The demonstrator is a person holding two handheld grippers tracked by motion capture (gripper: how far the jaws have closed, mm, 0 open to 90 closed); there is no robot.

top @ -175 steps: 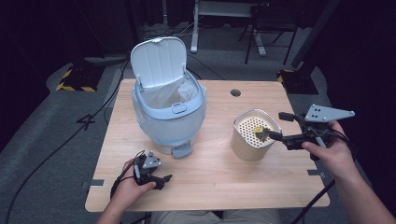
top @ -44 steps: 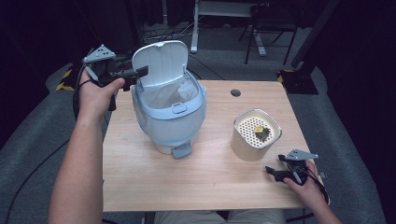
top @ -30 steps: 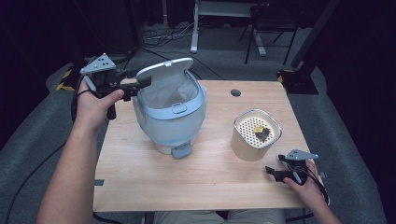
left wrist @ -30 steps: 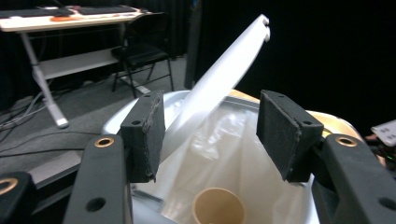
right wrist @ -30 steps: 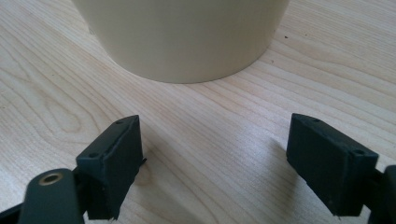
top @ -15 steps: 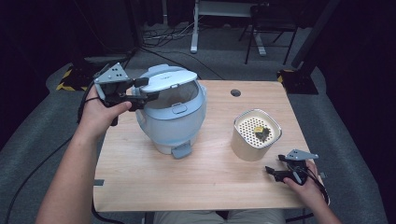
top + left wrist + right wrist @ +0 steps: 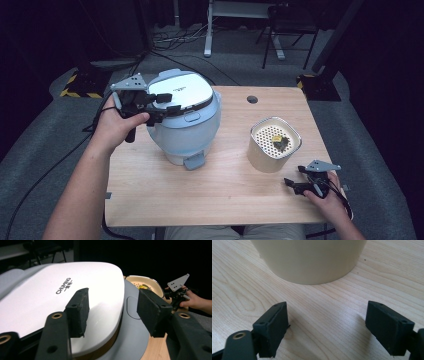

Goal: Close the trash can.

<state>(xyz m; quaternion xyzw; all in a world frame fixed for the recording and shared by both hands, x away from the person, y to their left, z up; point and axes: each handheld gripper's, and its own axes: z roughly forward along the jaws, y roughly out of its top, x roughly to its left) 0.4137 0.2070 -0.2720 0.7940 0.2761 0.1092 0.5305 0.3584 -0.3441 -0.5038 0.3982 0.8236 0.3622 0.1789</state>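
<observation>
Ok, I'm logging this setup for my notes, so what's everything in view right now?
bin: one, pale blue, left half of the table, white lid nearly down
container: one, cream, right half, perforated insert with a dark and yellow scrap inside
table: one, light wood, with a hole near the far edge
chair and desk legs: on the grey floor beyond the table
left gripper: one, black, open, jaws at the lid's left edge
right gripper: one, black, open, resting on the table near the container

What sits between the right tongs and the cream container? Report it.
Nothing: in the right gripper view, bare wooden table runs from the open right tongs to the cream container.
</observation>
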